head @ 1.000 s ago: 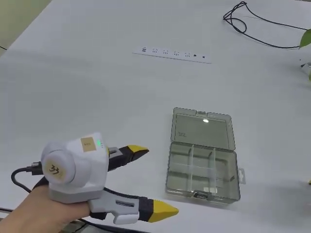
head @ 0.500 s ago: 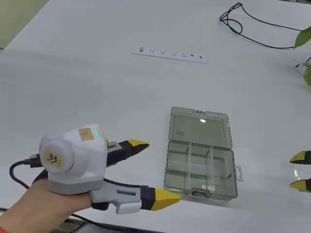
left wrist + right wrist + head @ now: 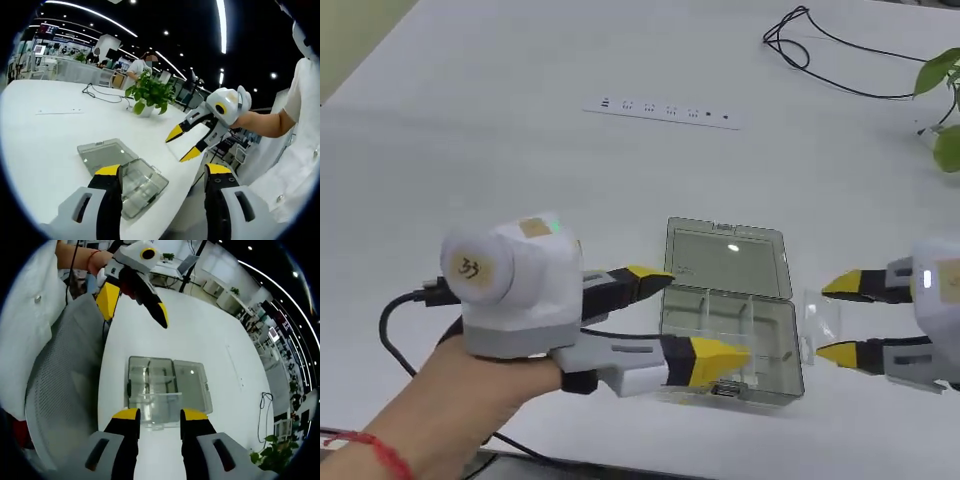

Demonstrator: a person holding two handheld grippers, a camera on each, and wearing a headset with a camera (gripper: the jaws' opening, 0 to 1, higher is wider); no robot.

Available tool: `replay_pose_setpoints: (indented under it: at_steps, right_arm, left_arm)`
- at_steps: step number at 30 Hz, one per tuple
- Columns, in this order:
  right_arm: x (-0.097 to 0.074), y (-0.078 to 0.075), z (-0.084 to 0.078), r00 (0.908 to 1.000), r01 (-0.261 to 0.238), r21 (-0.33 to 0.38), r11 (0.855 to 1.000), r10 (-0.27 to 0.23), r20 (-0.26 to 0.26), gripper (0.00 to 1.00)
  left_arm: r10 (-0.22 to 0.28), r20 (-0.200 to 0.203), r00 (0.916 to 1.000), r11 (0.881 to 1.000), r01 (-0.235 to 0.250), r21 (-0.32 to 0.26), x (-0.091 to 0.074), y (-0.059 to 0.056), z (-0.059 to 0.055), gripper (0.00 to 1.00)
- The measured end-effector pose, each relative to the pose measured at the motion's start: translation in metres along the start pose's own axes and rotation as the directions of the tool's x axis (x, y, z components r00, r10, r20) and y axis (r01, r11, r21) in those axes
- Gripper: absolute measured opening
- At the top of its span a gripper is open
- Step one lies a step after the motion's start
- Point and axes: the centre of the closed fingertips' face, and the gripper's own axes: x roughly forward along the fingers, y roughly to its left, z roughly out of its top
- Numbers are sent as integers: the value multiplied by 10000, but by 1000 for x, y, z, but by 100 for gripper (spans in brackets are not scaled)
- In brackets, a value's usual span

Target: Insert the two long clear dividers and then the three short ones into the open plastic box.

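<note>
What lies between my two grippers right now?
In the head view, the open plastic box lies between the left gripper and the right gripper, its lid flat behind it. Both grippers' jaws stand open.

It is a big office, with long ceiling lights point(image 3: 220, 25), white desks point(image 3: 30, 130), a green plant point(image 3: 148, 94) and a chair point(image 3: 65, 375).

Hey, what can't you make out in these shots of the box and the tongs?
Divider count in the plastic box: head view, left tongs cover its front-left corner, clear walls blur together.
Clear piece right of the box, head view: too faint to identify.
Right tongs: body cut off by head view's right edge.
</note>
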Motion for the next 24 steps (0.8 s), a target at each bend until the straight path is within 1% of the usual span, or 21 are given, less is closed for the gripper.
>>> replay_pose_setpoints:
  at_steps: [1, 2, 3, 5, 7, 8, 10, 12, 13, 16, 18, 21, 22, 24]
  right_arm:
    - [0, 2, 8, 9999, 73, -122, 9999, -73, 73, 32]
    - [0, 3, 14, 9999, 121, -199, 9997, -118, 125, 32]
    - [0, 6, 22, 9997, 152, -333, 9993, -145, 212, 32]
    - [0, 8, 32, 9994, 274, -587, 9979, -259, 247, 32]
    - [0, 10, 39, 9992, 337, -794, 9963, -319, 246, 32]
    - [0, 11, 43, 9991, 364, -867, 9956, -344, 247, 32]
    - [-1, 12, 50, 9988, 438, -1052, 9935, -411, 282, 32]
    - [-2, 14, 54, 9986, 473, -1144, 9923, -441, 304, 32]
    - [-2, 14, 57, 9984, 499, -1175, 9918, -464, 323, 32]
    - [-5, 15, 65, 9978, 583, -1294, 9899, -538, 382, 32]
    - [-6, 16, 68, 9976, 624, -1365, 9887, -577, 387, 32]
    - [-7, 16, 70, 9975, 652, -1435, 9875, -608, 351, 32]
    - [-6, 16, 71, 9975, 661, -1463, 9870, -619, 332, 32]
    - [-7, 17, 71, 9975, 664, -1478, 9868, -623, 320, 32]
  left_arm:
    - [-71, 86, 9999, 9998, 73, -198, 2, -2, 2, 62]
    - [-113, 124, 9999, 9993, 118, -355, 3, -3, 3, 59]
    - [-186, 120, 9998, 9988, 191, -461, 5, -6, 3, 58]
    - [-207, 36, 9998, 9980, 209, -598, 9, -7, 2, 56]
    - [-326, 49, 9995, 9958, 329, -850, 11, -10, 1, 54]
    - [-414, 69, 9991, 9921, 419, -1184, 12, -13, 1, 53]
    - [-519, 163, 9985, 9866, 538, -1540, 14, -15, 1, 50]
    - [-643, 206, 9977, 9796, 671, -1893, 16, -18, 1, 45]
    - [-660, 225, 9976, 9785, 691, -1941, 17, -18, 1, 42]
    - [-819, 285, 9962, 9652, 864, -2469, 19, -20, 0, 36]
    - [-820, 359, 9960, 9616, 886, -2597, 19, -20, 0, 34]
    - [-950, 462, 9944, 9533, 1042, -2833, 19, -22, 1, 24]
    - [-956, 480, 9943, 9527, 1053, -2849, 19, -23, 1, 21]
    - [-971, 444, 9943, 9501, 1059, -2934, 18, -23, 0, 18]
